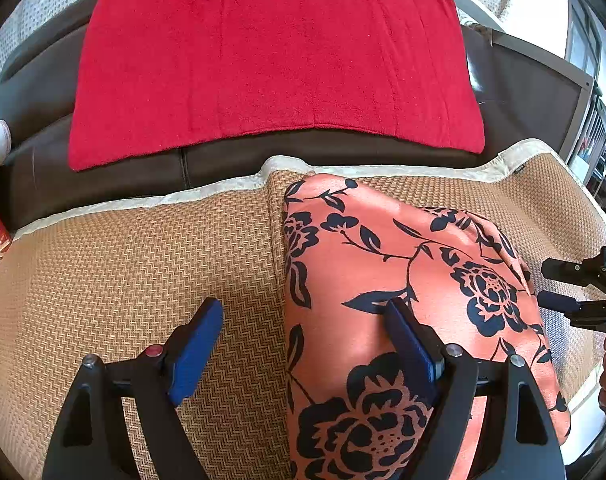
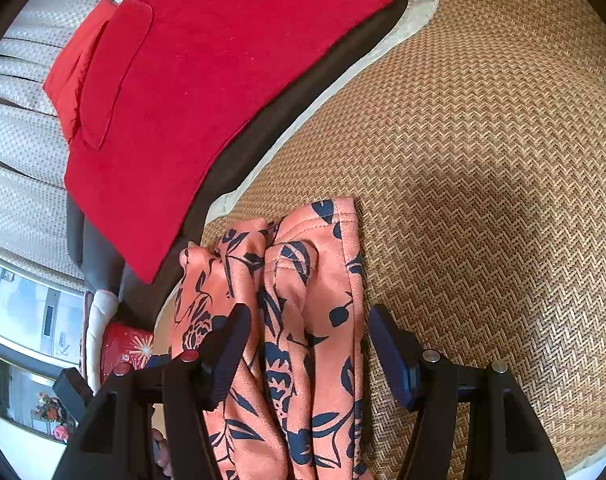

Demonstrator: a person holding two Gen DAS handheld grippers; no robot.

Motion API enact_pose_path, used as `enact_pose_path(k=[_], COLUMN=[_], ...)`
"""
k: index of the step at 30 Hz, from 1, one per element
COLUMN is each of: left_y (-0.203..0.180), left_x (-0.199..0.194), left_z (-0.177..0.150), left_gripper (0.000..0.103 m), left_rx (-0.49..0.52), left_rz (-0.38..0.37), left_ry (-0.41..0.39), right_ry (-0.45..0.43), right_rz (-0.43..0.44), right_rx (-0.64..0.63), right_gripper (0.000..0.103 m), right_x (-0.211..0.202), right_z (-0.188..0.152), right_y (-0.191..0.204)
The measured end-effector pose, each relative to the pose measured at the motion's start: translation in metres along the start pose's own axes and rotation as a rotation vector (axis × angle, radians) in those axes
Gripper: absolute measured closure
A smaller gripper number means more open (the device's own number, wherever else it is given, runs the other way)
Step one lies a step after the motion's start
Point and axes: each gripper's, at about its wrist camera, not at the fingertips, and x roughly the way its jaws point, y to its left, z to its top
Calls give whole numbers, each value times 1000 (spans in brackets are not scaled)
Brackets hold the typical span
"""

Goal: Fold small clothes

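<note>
Between the jaws: floral garment, not gripped.
Left hand-held gripper point(image 1: 303, 344) wide open, straddling the garment's point(image 1: 403, 280) edge; right hand-held gripper point(image 2: 307, 352) open around bunched folds, pads apparently not pressing. Garment on woven mat point(image 2: 483, 160); red towel point(image 1: 275, 60) behind. Risk: slippery layers shifting, or only the top layer caught.

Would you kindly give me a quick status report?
Left gripper open, straddling the floral garment's edge. Right gripper open around its bunched end. Garment on woven mat, not folded flat. Nothing obstructing.
</note>
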Motion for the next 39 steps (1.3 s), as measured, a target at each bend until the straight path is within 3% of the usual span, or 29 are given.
enact_pose_path(k=[39], left_y=[-7], left_x=[-8], left_z=[-2], left_gripper=[20], left_rx=[20], left_rz=[16], left_ry=[-5], right_ry=[23], right_rz=[7], right_rx=[-10], right_gripper=[38], right_x=[-4], right_z=[-8], right_y=[-5])
